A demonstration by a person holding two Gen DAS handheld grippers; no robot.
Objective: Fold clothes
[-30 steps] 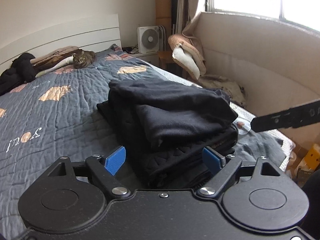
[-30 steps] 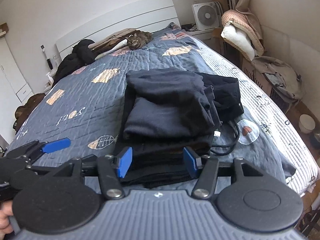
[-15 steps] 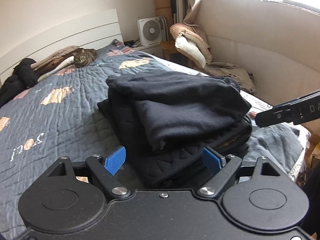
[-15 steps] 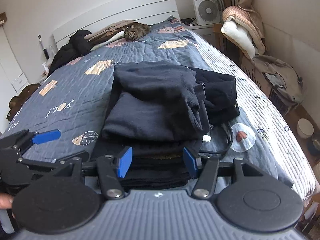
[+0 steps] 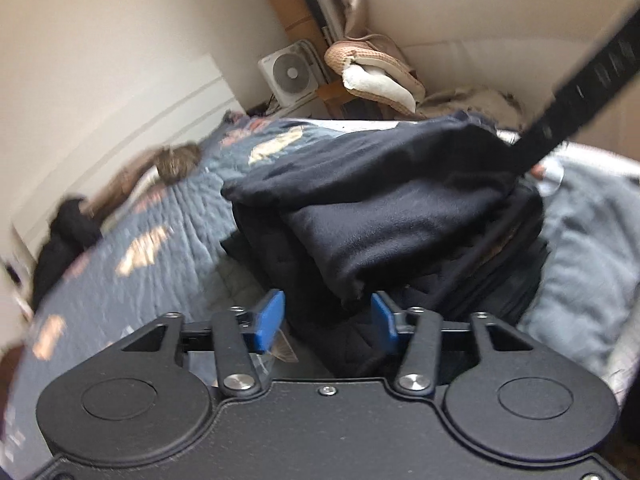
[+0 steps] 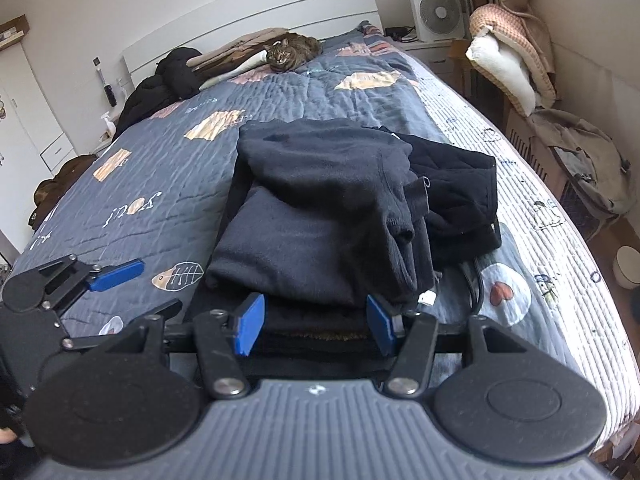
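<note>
Left gripper (image 5: 326,320) swung, tilted; dark folded clothes stack (image 6: 320,216) unmoved; both grippers' fingers wide, empty.

A home bedroom is shown: the frame is filled by a bed (image 6: 532,184) under a grey quilt (image 6: 168,168), with a white headboard (image 6: 256,12) at the top. A cat (image 6: 290,51) is seen resting near it, and a box fan (image 6: 438,12) is placed at upper right.

white walls, white headboard (image 6: 256,20), box fan (image 6: 438,12) in corner, daylight from right.
</note>
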